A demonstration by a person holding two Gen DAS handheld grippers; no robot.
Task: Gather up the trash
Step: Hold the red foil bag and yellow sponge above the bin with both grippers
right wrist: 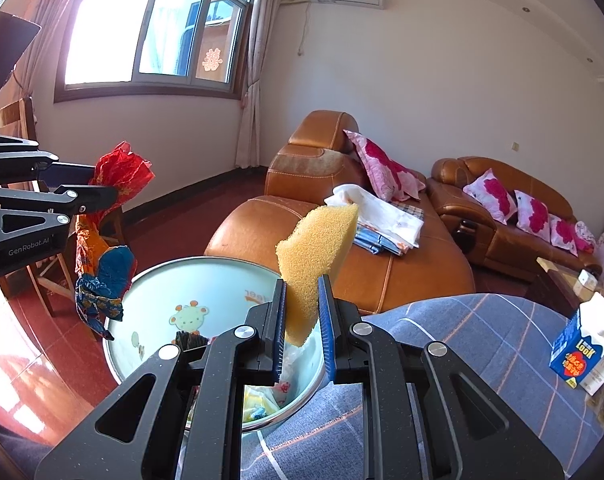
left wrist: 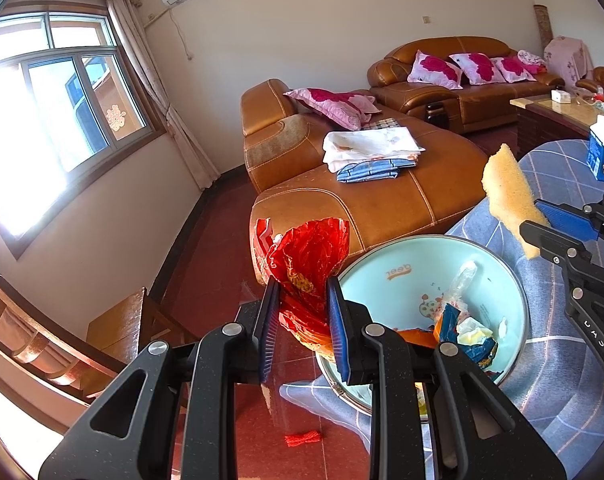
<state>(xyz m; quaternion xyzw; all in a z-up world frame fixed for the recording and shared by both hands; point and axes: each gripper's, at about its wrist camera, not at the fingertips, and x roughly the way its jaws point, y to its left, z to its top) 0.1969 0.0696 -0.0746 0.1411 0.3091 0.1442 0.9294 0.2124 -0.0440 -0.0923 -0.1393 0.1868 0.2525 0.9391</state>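
With the left tool (left wrist: 302, 312) clamped on the red wrapper (left wrist: 308, 256) beside the basin (left wrist: 514, 280) and the right tool (right wrist: 301, 312) pinching the sponge (right wrist: 316, 260) above it, center each over the basin before releasing.

Worktop (right wrist: 482, 340) under blue-grey checked cloth, lying ahead of and beneath both sets of jaws. Pale blue basin (left wrist: 386, 256) sits at its edge, directly below the jaws, with scraps inside. Blue milk carton (right wrist: 582, 354) stands upright well right of the right jaws.
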